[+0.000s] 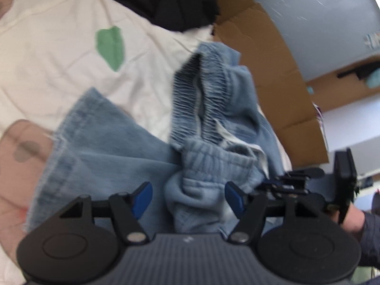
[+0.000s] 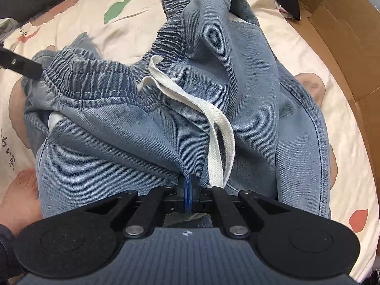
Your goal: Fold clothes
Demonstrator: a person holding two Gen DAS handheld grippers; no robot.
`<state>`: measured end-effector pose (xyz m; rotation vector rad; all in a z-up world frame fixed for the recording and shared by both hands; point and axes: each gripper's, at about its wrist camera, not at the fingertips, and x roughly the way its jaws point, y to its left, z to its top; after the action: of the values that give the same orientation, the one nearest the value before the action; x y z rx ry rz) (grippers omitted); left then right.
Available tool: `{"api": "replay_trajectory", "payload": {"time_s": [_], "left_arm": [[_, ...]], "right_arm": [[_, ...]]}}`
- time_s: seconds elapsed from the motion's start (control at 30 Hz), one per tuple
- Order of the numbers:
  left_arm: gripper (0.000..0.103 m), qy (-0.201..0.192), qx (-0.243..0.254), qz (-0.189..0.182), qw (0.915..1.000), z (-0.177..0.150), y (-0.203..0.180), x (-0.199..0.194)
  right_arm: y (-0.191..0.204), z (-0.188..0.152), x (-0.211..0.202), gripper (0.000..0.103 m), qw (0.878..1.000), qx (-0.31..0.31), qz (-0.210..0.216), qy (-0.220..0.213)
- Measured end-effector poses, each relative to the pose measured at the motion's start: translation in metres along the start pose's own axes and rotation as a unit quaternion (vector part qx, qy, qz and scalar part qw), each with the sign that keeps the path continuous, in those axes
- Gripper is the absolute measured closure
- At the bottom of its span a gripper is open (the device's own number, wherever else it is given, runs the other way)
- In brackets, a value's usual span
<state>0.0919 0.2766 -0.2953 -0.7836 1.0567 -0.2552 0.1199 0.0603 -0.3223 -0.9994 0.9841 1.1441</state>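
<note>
Light blue denim trousers (image 2: 249, 99) with an elastic waistband (image 2: 95, 80) and a white drawstring (image 2: 213, 118) lie crumpled on the bed. My right gripper (image 2: 187, 190) points steeply down and is shut on a fold of the denim just below the drawstring. In the left wrist view my left gripper (image 1: 188, 199) stands open, with a bunched part of the trousers (image 1: 204, 166) between its blue pads and a gap at the left pad. One of its black fingers (image 2: 21, 64) shows beside the waistband in the right wrist view. The picture from the left wrist is blurred.
The bed has a cream sheet (image 1: 59, 47) with green and pink shapes. A dark garment (image 1: 166, 0) lies at the far side. An open cardboard box (image 1: 273, 71) runs along the bed's right edge. A person's hand (image 1: 353, 218) holds the right gripper's handle.
</note>
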Motion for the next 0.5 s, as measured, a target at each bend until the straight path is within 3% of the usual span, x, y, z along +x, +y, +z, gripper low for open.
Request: {"api": "replay_trajectory", "payload": {"time_s": [0.13, 0.27, 0.4, 0.43, 0.5], "left_arm": [[0.038, 0.022, 0.006, -0.001, 0.9997, -0.004, -0.001, 0.012], [0.040, 0.015, 0.002, -0.009, 0.9998, 0.000, -0.002, 0.020], [0.041, 0.020, 0.041, 0.010, 0.9989, 0.008, -0.013, 0.028], [0.051, 0.020, 0.050, 0.011, 0.9985, 0.010, -0.016, 0.028], [0.062, 0.020, 0.066, 0.012, 0.9976, 0.014, -0.021, 0.026]], "right_arm": [[-0.001, 0.000, 0.001, 0.103, 1.000, 0.004, 0.003, -0.001], [-0.002, -0.001, 0.001, 0.103, 1.000, 0.007, 0.005, -0.002], [-0.003, -0.001, 0.002, 0.103, 1.000, 0.011, 0.008, -0.003], [-0.003, -0.001, 0.002, 0.103, 1.000, 0.012, 0.009, -0.004], [-0.006, -0.001, -0.001, 0.103, 0.999, 0.023, 0.021, -0.010]]}}
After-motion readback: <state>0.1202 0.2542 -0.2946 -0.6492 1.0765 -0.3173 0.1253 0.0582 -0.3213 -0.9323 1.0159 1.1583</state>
